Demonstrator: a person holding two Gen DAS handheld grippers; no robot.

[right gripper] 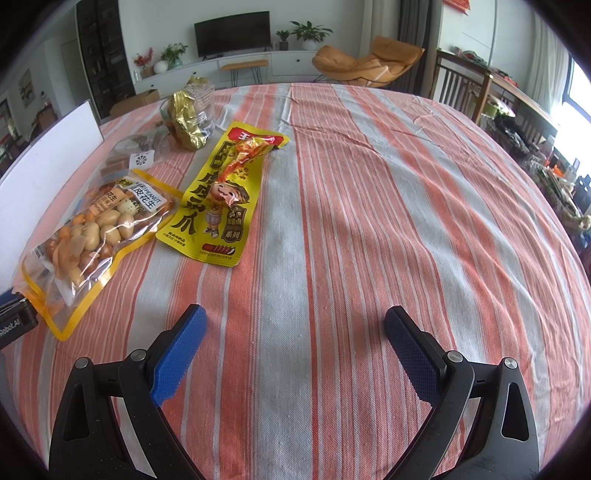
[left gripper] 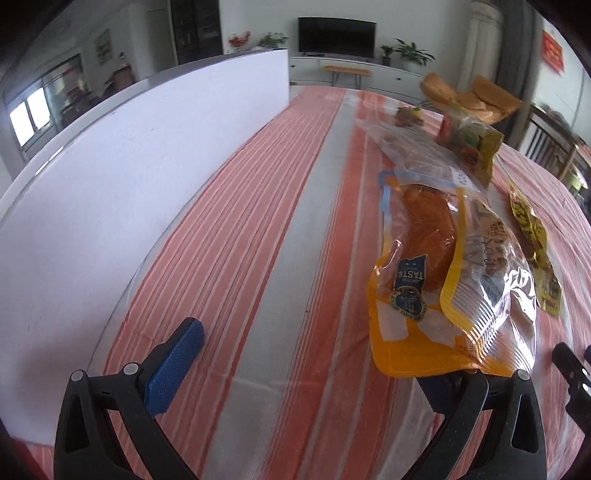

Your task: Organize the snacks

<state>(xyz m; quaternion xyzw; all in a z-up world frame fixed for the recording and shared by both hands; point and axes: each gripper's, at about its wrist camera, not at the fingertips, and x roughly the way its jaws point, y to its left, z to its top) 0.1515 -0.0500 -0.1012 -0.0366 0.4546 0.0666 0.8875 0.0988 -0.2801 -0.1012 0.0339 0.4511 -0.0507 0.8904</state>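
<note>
Right wrist: peanut bag (right gripper: 92, 236) lengthwise, pointing away.

Place: a home living and dining room is shown
Media wall: a black flat-screen television (right gripper: 232, 32) is set above a long white low cabinet (right gripper: 236, 66); green potted plants (right gripper: 308, 34) are stood along it
Seating: an orange cushioned lounge chair (right gripper: 364, 64) is placed beside it; dark wooden dining chairs (right gripper: 461, 92) are seen at the right
Table: an orange-and-grey striped tablecloth (right gripper: 351, 221) is spread over it
</note>
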